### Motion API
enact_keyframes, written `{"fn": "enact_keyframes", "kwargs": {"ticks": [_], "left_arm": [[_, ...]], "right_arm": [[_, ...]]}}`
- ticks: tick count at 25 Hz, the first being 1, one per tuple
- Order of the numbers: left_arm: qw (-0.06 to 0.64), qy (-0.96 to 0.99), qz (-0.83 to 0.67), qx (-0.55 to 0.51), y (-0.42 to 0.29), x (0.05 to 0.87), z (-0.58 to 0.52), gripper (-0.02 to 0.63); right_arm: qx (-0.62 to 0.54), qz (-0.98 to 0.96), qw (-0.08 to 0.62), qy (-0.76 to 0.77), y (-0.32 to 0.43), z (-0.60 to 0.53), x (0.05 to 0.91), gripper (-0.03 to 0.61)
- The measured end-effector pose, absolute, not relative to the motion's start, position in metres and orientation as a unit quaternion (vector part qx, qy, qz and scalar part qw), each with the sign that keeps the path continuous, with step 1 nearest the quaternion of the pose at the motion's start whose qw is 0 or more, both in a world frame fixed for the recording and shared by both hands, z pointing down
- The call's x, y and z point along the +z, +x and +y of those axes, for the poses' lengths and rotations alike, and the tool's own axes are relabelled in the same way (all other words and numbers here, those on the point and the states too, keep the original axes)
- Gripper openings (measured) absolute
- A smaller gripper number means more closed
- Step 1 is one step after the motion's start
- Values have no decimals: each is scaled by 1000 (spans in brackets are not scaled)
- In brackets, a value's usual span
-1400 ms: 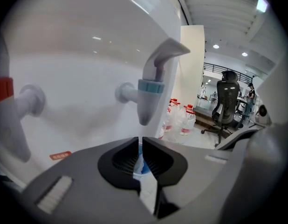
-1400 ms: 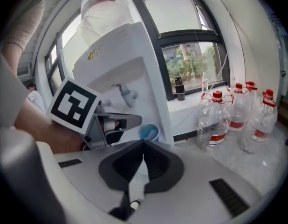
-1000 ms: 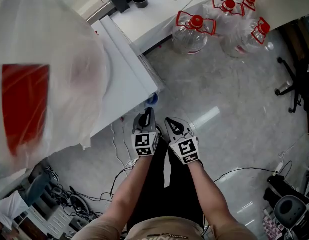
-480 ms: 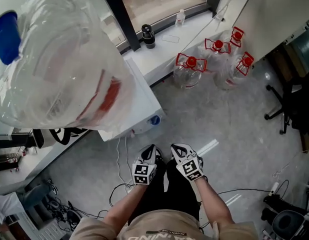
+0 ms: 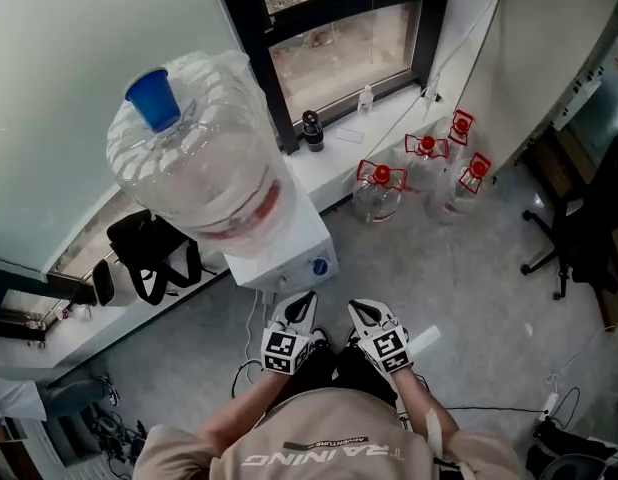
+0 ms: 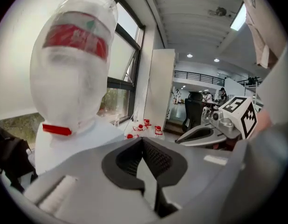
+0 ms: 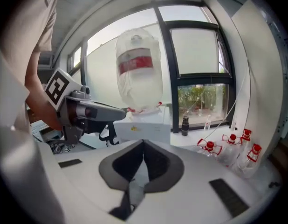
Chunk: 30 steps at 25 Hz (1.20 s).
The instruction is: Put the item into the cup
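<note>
No cup and no item to put in it show in any view. My left gripper [image 5: 301, 304] and right gripper [image 5: 358, 312] are held side by side close to my body, pointing at a white water dispenser [image 5: 289, 251]. Both are shut with nothing between the jaws; the tips meet in the left gripper view [image 6: 143, 141] and in the right gripper view [image 7: 144, 143]. Each gripper shows in the other's view: the right gripper [image 6: 203, 134] and the left gripper [image 7: 95, 111].
A large clear water jug [image 5: 204, 158] with a blue base sits upside down on the dispenser. Several clear bottles with red handles [image 5: 381, 188] stand on the floor by the window. A dark bottle [image 5: 311, 130] is on the sill. A black bag [image 5: 154, 253] hangs at left, an office chair [image 5: 579, 238] at right.
The head view has pulled back and up, so the jug and dispenser now look farther and smaller. Both grippers sit lower in the frame, still side by side and shut.
</note>
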<state>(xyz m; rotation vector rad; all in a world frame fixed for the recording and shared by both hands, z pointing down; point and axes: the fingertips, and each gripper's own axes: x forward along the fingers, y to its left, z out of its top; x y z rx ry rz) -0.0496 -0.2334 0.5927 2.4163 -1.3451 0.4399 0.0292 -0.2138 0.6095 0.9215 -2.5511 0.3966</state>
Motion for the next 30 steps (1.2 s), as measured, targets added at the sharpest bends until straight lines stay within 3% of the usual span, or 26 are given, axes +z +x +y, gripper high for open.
{"fn": "enact_keyframes", "kwargs": {"ticks": [12, 30], "left_arm": [[79, 859, -493, 115, -74, 475, -255, 9], [59, 855, -511, 69, -98, 425, -257, 9]], "right_arm": [[51, -925, 113, 360, 12, -247, 478, 11], [13, -929, 74, 363, 5, -251, 420, 11]]}}
